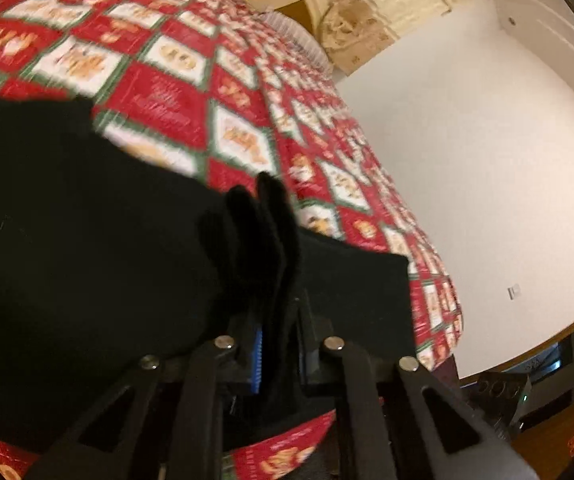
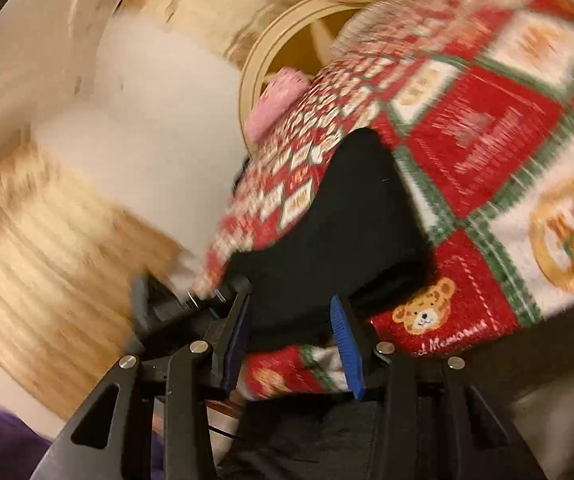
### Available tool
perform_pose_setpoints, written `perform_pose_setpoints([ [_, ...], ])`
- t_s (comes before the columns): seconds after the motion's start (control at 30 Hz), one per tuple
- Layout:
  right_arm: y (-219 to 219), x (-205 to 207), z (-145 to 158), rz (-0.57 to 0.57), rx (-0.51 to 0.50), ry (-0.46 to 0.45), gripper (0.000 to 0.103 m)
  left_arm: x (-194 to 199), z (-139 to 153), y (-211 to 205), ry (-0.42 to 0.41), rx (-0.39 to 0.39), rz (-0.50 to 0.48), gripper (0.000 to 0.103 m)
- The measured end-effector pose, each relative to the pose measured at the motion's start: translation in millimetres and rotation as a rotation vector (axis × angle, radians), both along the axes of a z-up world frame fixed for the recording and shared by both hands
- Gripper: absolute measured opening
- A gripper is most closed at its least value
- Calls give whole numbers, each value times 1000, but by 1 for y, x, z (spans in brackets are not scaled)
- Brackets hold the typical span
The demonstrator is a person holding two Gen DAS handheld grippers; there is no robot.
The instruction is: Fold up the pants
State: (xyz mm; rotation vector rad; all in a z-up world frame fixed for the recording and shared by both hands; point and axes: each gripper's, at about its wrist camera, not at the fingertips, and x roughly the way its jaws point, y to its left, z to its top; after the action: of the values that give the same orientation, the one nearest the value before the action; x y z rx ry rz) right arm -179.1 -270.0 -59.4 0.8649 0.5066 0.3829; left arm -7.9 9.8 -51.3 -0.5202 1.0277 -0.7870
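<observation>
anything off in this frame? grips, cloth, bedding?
Nothing damaged or spilled. One asymmetry: the left gripper has its jaws shut on a bunched wad of the black pants, while the right gripper has its jaws open with pants cloth between them, ungripped. Both views are motion-blurred. The blanket lies flat.

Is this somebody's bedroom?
Probably a bedroom, yes. A red teddy-bear blanket covers what looks like a bed, a pink pillow lies at its far end, and black pants are spread on top for folding.

The right gripper [image 2: 293,334], jaws apart, hovers beside black pants [image 2: 339,220] on a red patterned blanket [image 2: 499,152].
</observation>
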Motion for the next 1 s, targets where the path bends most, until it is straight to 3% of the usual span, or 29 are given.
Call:
perform_pose_setpoints([
  [0.1,30,8,6,110,-67,-56,28,1,19,-5,-6,-68,-15,12],
  [0.3,79,33,8,217,-203,-132,28,-6,68,-21,-49,-169,-67,12],
  [0.4,84,49,7,168,-275,-176,28,-14,87,-23,-77,-201,-81,12],
  [0.5,73,56,0,-11,-452,-143,28,-17,94,-17,-99,-204,-80,12],
  [0.6,46,43,-7,-310,-719,-57,26,-12,86,-14,-111,-160,-54,12],
  [0.63,36,36,-9,-406,-821,-31,17,-9,78,-13,-96,-147,-43,12],
  [0.7,29,34,-14,-420,-897,-10,4,-1,57,-17,-46,-114,-21,12],
  [0.8,43,32,-19,-434,-1048,-29,4,5,17,-24,27,-9,13,12],
  [0.87,45,30,-21,-477,-1073,-23,4,4,3,-24,46,14,-6,12],
  [1.0,41,32,-20,-470,-1005,-17,3,-1,-15,-20,65,59,-48,12],
])
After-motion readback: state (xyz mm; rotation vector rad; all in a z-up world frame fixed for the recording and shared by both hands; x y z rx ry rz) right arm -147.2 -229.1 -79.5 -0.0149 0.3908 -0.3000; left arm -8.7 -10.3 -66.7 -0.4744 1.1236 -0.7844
